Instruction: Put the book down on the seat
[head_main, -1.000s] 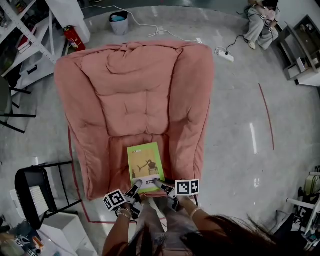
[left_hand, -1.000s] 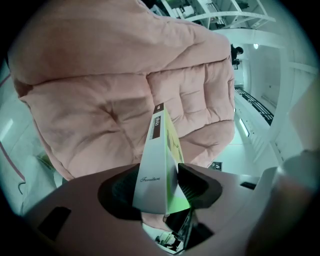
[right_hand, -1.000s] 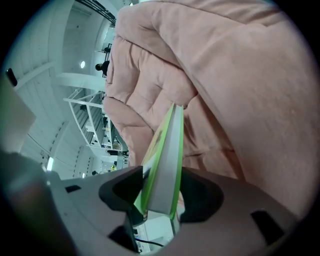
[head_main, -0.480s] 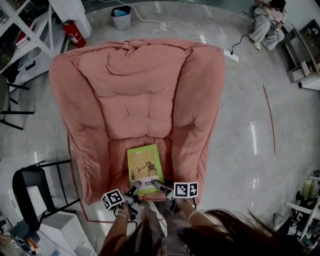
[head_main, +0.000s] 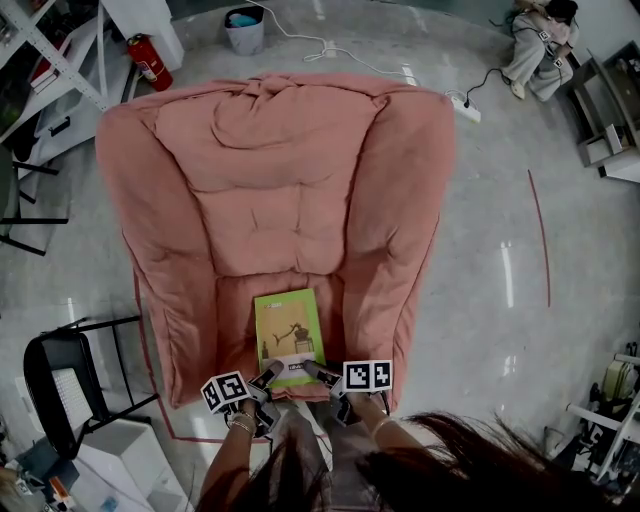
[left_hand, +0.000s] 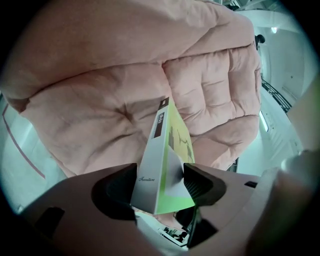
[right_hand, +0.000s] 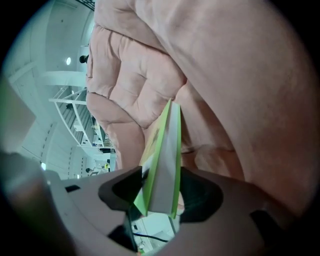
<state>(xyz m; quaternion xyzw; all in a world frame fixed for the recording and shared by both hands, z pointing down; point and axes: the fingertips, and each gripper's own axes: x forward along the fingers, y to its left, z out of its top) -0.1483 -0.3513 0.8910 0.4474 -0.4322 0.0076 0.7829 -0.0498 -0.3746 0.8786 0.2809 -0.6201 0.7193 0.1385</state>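
A green book (head_main: 288, 335) lies flat on the front of the pink armchair's seat (head_main: 232, 345). My left gripper (head_main: 268, 377) is at its near left corner, the right gripper (head_main: 310, 371) at its near right corner. In the left gripper view the book (left_hand: 170, 145) stands between the jaws of my left gripper (left_hand: 160, 176), which are opening and slack around the spine corner. In the right gripper view the book's page edge (right_hand: 167, 150) sits between the dark pads of my right gripper (right_hand: 161, 184), which press on it.
The armchair's padded back (head_main: 280, 170) and thick arms enclose the seat. On the floor around it are a black folding chair (head_main: 60, 380), a fire extinguisher (head_main: 147, 66), a bin (head_main: 244, 30), a power strip (head_main: 465, 105) and red floor tape (head_main: 540, 230). A person (head_main: 540, 40) sits far right.
The book has stayed on the seat front with both grippers at its near corners. The view has shifted a little.
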